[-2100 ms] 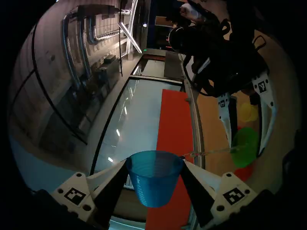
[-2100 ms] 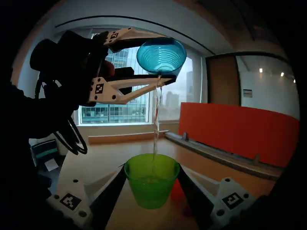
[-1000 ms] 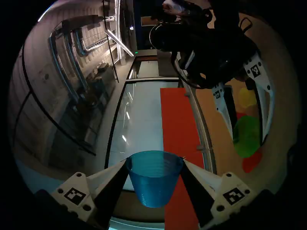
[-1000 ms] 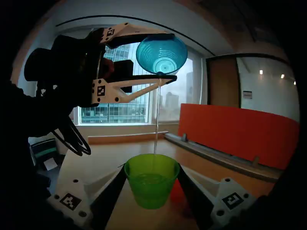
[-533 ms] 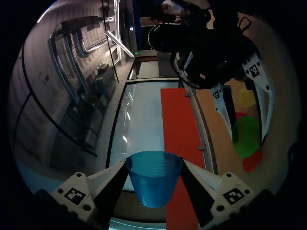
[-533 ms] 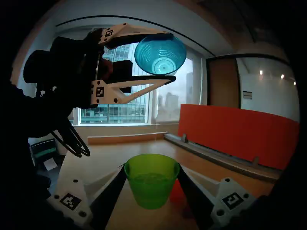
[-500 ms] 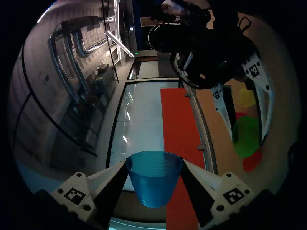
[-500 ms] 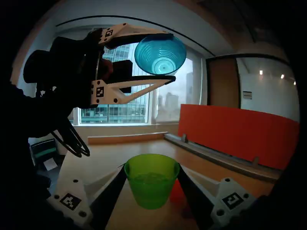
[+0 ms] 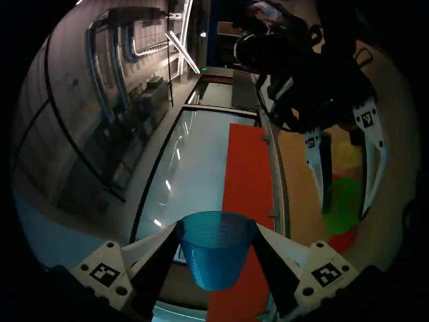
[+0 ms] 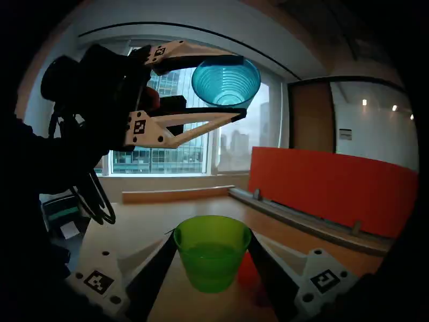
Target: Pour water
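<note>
My left gripper [image 9: 215, 252] is shut on a blue ribbed plastic cup [image 9: 215, 256]. In the right gripper view the same blue cup [image 10: 225, 82] is tipped on its side, high above the table, mouth toward the camera, between the left gripper's white fingers [image 10: 182, 118]. No water runs from it. My right gripper [image 10: 212, 255] is shut on a green translucent cup [image 10: 212, 252] that stands upright with water in its lower part. In the left gripper view the green cup [image 9: 342, 205] sits between the right gripper's fingers [image 9: 313, 155] at the right.
A wooden table [image 10: 145, 225] lies under the green cup. An orange partition [image 10: 332, 180] with a metal rail runs along its right side. A red cup [image 10: 245, 268] stands behind the green one, and a yellow cup [image 9: 348, 155] beyond. Windows [image 10: 161, 155] are behind.
The thin stream from the blue cup into the green cup has stopped. The blue cup has tilted back a little from its steepest tip. The green cup has stayed in place.
</note>
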Available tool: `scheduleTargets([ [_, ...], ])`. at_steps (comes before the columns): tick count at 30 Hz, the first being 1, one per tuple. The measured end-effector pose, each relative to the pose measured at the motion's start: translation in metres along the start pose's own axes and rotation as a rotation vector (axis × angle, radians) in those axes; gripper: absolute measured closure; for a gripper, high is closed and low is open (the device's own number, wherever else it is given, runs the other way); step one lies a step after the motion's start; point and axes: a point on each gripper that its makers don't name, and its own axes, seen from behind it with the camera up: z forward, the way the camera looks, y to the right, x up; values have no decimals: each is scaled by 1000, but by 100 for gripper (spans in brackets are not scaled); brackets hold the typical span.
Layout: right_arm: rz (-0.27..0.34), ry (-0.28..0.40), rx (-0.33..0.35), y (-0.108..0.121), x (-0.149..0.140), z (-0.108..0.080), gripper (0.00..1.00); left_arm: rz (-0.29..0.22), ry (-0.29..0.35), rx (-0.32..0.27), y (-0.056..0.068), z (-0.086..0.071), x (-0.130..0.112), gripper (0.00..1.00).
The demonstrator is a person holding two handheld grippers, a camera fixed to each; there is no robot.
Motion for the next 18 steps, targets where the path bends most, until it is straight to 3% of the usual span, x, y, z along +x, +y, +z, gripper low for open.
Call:
scheduleTargets([
  [9,0,11,-10,4,3,-2,8,-343,27,-26,5,-1,-1,11],
  [18,-1,19,-19,7,5,-6,8,-646,36,-16,-3,-1,-7,12],
])
